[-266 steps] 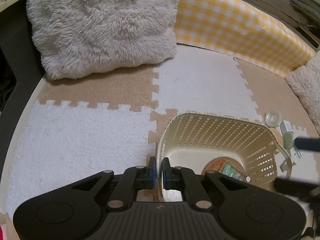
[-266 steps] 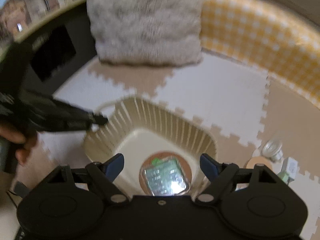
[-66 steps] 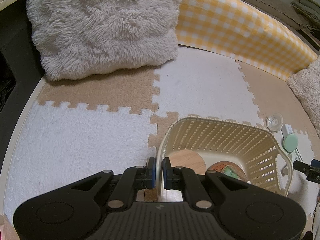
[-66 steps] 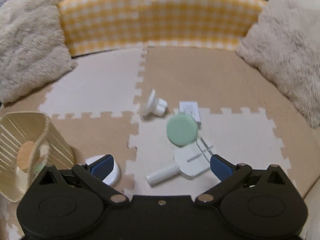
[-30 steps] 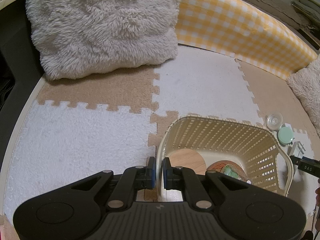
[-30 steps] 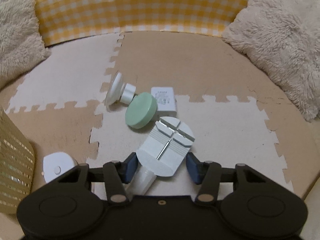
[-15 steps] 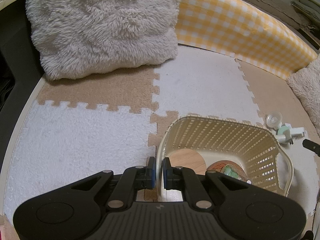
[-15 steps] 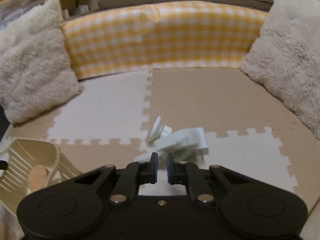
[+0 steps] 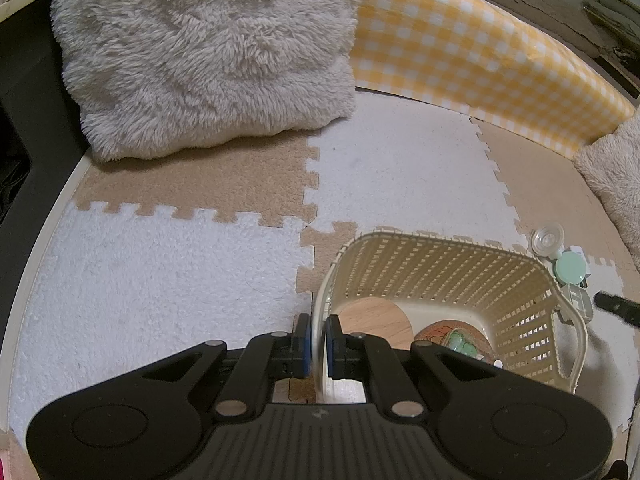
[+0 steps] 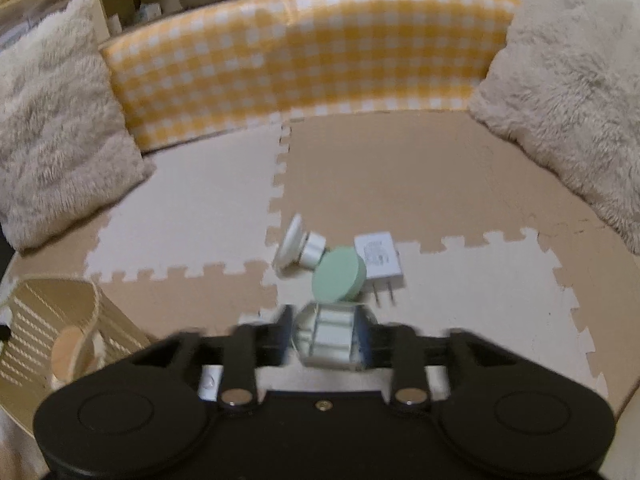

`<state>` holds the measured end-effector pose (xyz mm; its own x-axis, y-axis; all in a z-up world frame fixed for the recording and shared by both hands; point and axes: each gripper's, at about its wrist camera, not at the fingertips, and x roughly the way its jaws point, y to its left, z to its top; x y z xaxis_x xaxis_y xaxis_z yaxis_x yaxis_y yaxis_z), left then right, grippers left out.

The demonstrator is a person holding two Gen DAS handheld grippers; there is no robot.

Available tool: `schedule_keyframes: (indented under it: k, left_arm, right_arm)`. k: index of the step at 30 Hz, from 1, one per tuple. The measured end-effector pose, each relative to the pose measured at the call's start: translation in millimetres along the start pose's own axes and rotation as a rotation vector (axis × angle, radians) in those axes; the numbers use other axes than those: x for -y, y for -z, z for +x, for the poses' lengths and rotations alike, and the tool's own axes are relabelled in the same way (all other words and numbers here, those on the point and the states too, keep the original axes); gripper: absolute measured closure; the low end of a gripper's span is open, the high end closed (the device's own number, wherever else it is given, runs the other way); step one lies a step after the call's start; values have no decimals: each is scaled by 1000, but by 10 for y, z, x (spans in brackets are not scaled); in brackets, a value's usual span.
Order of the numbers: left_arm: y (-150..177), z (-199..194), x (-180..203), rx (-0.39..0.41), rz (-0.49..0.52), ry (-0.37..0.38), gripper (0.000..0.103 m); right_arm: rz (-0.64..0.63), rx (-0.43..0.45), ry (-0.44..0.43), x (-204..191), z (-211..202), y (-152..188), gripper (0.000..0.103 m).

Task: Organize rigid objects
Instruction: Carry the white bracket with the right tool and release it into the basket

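My left gripper (image 9: pixel 318 338) is shut on the near rim of the cream slatted basket (image 9: pixel 440 240), which stands on the foam mats. Inside the basket lie a round wooden coaster (image 9: pixel 378 320) and an orange disc with a green packet (image 9: pixel 452 338). In the right wrist view my right gripper (image 10: pixel 326 340) is blurred and its jaws are opening. The blocky head of a white tool (image 10: pixel 328 340) fills the gap between its pads. Just beyond it lie a green disc (image 10: pixel 339 276), a white plug adapter (image 10: pixel 379 260) and a white suction cup (image 10: pixel 298 246).
Fluffy cushions (image 10: pixel 568 120) (image 9: pixel 208 52) and a yellow checked bolster (image 10: pixel 300 60) ring the mat floor. A small white round object (image 10: pixel 210 384) lies under the right gripper's left arm. The basket (image 10: pixel 52 308) stands to the left of the right gripper.
Half a second ago the right jaws were nearly shut, with the white tool tilted up ahead of them. Now they stand wider with the tool's head between them. The left gripper and basket have not moved.
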<state>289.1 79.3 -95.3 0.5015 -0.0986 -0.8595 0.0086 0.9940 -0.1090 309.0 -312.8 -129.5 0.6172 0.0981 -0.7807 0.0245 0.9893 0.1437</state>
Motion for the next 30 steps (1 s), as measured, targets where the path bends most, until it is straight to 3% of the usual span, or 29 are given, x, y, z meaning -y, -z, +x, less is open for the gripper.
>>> schedule_keyframes:
  k: [5, 17, 22, 30]
  left_arm:
    - [-1, 0, -2, 0, -1, 1, 95]
    - [-3, -4, 11, -1, 6, -4, 95]
    - [-4, 2, 16, -4, 8, -6, 95]
    - [-2, 12, 21, -6, 9, -7, 95]
  right_arm:
    - [-51, -54, 37, -24, 237, 91, 24]
    - [9, -43, 28, 83, 476, 106, 25]
    - [-1, -44, -1, 45, 487, 94, 37]
    - [2, -10, 21, 26, 366, 38, 38]
